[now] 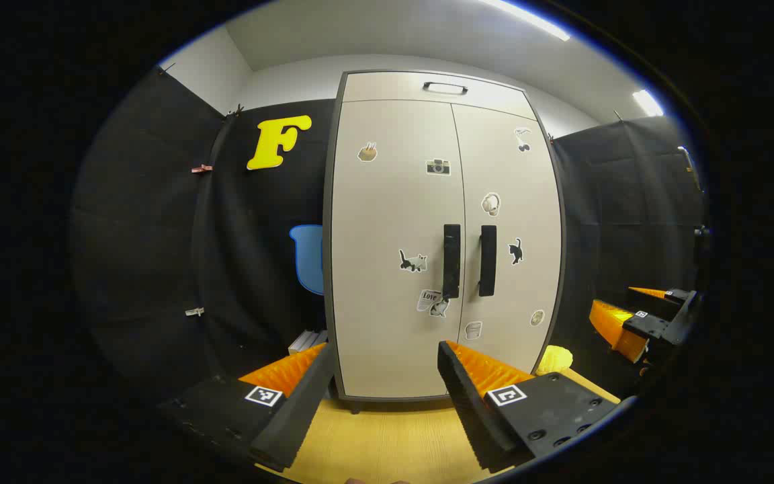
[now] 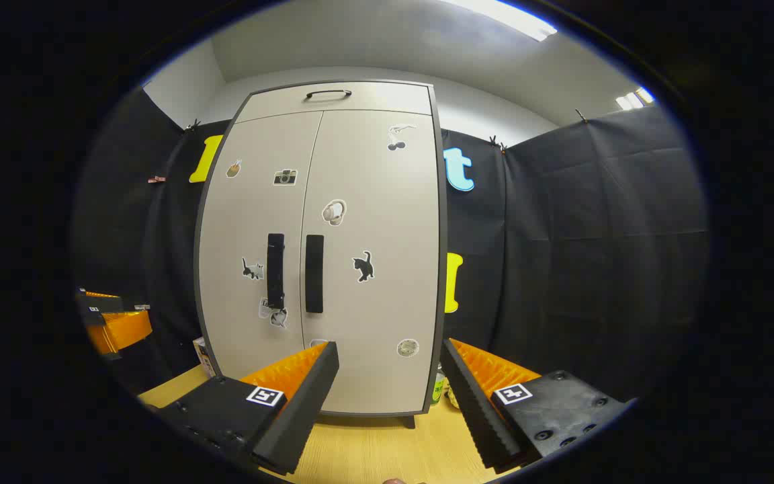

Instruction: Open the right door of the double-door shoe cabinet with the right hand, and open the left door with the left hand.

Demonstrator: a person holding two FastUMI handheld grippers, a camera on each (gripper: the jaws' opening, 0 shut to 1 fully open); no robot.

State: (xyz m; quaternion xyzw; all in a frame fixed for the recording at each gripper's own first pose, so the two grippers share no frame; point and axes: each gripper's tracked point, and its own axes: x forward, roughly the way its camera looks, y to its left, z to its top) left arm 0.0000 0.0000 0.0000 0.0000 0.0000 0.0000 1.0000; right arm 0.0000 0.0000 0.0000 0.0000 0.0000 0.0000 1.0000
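A beige double-door shoe cabinet [image 1: 394, 222] [image 2: 360, 302] stands on a wooden surface, both doors closed and dotted with stickers. Two black vertical handles sit side by side at the centre seam: the left door's handle [image 1: 451, 261] [image 2: 275, 270] and the right door's handle [image 1: 488, 260] [image 2: 314, 273]. My left gripper [image 1: 383, 386] is open, well short of the cabinet and below the handles. My right gripper [image 2: 390, 386] is open too, in front of the right door's lower part. In the left gripper view the right gripper [image 1: 642, 319] shows at the far right; in the right gripper view the left gripper [image 2: 115, 319] shows at the far left.
The cabinet has a top panel with a black pull handle [image 1: 445, 87]. The wooden surface [image 1: 387, 437] runs under the cabinet. A yellow object [image 1: 555, 359] lies by the cabinet's right foot, small items [image 2: 442, 390] by its right side, and a box [image 1: 308, 341] at its left.
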